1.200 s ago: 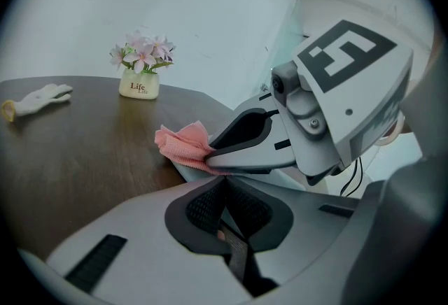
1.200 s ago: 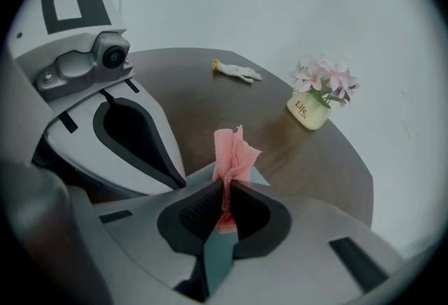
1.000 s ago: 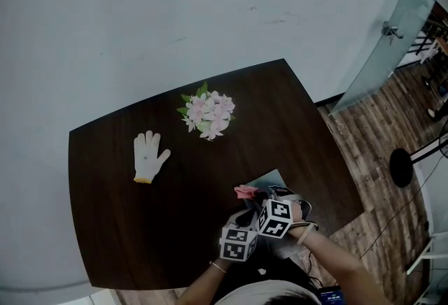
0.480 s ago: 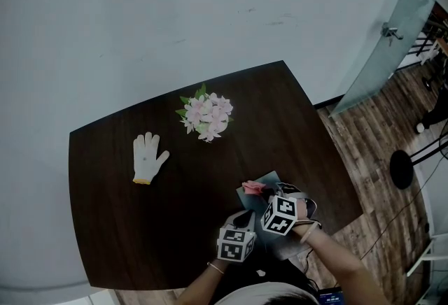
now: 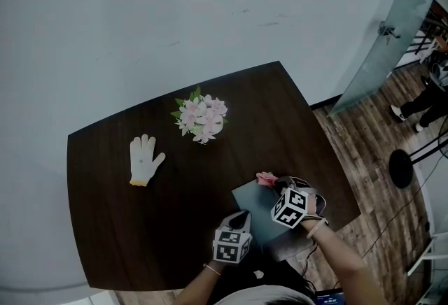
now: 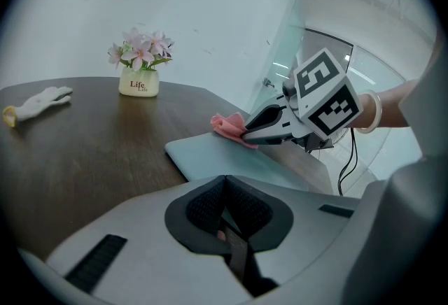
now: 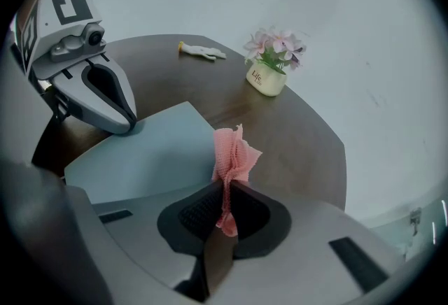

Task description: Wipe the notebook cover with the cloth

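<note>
Pink cloth at the notebook's far corner

The right gripper (image 7: pixel 225 188) is clamped on a crumpled pink cloth (image 7: pixel 234 153) touching the far corner of the pale blue-grey notebook (image 5: pixel 253 209) on the dark wooden counter (image 5: pixel 140 227). The left gripper (image 6: pixel 224 185), jaws together, rests on its near edge. A cream pot (image 7: pixel 264 81) holds pink flowers (image 7: pixel 274 45).

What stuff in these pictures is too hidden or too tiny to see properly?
1. Notebook: in the head view its near end is hidden under the left gripper and the right gripper, which holds the cloth.
2. Flower pot: in the left gripper view the print below "Life" is too small to read.
3. Bystander: cut off by the head view's right edge.
4. Table: in the head view the person's head hides part of its near edge.
</note>
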Tool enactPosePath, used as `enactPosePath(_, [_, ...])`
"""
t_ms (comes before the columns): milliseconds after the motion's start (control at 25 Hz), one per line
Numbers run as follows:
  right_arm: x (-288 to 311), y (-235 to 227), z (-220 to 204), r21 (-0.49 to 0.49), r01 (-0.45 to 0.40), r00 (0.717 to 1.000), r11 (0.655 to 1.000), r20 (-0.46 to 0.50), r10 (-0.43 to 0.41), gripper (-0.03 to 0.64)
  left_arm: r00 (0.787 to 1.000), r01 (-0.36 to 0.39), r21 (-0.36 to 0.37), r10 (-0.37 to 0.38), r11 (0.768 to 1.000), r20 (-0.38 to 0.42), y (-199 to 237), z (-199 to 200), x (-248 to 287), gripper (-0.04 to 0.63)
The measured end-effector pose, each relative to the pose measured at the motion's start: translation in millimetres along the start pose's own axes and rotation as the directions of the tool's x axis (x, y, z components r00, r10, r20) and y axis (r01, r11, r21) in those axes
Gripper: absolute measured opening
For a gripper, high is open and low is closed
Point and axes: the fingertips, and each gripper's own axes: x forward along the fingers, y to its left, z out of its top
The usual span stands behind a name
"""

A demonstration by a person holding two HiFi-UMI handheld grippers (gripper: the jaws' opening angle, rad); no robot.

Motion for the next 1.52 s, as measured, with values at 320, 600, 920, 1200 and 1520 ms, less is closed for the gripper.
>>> enactPosePath(320, [-1.7,-15.3,-19.4,0.062,0.033,0.999,0.998,-0.016,-0.032,0.032,1.000,-0.009,-0.013,0.009,1.000,0.010,-0.7,0.9,-0.4,0.018])
enactPosePath(600, [-18.9,-23.3,-18.1,0.126,0.059,0.997,0.990,0.046,-0.066,0.032,0.999,-0.020,-0.017,0.021,1.000,0.040,-4.5,2.7,-4.6,0.018])
enactPosePath(920, [-40.2,-18.3,-3.0,0.140,0.057,0.989,0.989,0.127,-0.075,0.032,0.997,-0.040,-0.031,0.042,0.999,0.068,-10.9,5.7,-11.2,0.018])
enactPosePath(1200, [-54.7,8.2,20.8,0.103,0.006,0.980,0.995,0.199,-0.026,0.033,0.996,-0.050,-0.049,0.054,0.998,0.076,-17.6,-1.8,-16.8,0.018])
enactPosePath(1520, [-55.7,46.7,39.2,0.036,-0.066,0.972,0.997,0.227,0.056,0.032,0.994,-0.054,-0.069,0.061,0.996,0.091,-19.3,-7.3,-23.8,0.018])
